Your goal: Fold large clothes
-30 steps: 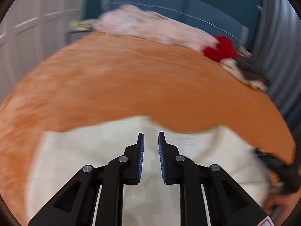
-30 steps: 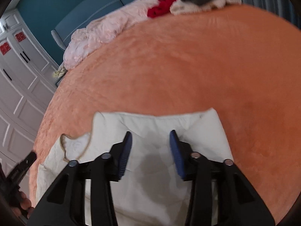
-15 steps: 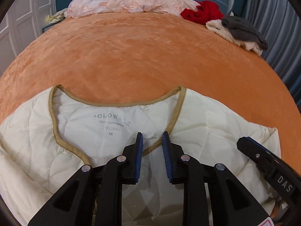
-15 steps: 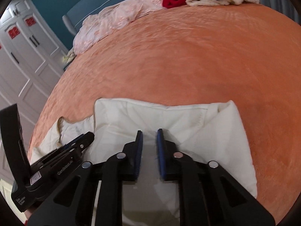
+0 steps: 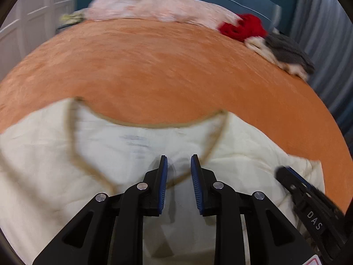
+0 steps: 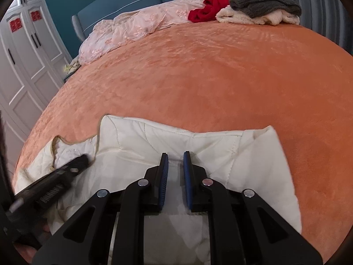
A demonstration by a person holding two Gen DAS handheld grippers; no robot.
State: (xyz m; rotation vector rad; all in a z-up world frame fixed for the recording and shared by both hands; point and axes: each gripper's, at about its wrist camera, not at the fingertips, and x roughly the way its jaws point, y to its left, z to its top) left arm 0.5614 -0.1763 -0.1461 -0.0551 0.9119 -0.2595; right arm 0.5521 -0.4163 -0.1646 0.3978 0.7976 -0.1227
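Observation:
A cream quilted jacket (image 5: 55, 154) with tan trim at the neckline lies on the orange bed cover (image 5: 165, 66), inner label up. My left gripper (image 5: 178, 165) hovers over the neckline with a narrow gap between its jaws and nothing held. In the right wrist view the jacket's folded side (image 6: 253, 161) lies flat. My right gripper (image 6: 175, 161) stands over that folded part with a narrow gap and cloth showing between its jaws; whether it pinches the cloth is unclear. Each gripper appears in the other's view: the right one (image 5: 308, 205), the left one (image 6: 50, 176).
A pink bedspread (image 6: 132, 28), a red garment (image 6: 211, 4) and a grey and cream pile (image 6: 262, 6) lie at the bed's far end by a blue headboard (image 6: 132, 2). White wardrobe doors (image 6: 26, 50) stand left; grey curtains (image 5: 326, 33) hang right.
My right gripper's jaws closed from wide to a narrow gap over the folded jacket side. My left gripper shifted over the neckline and its gap widened slightly; its view is blurred by motion.

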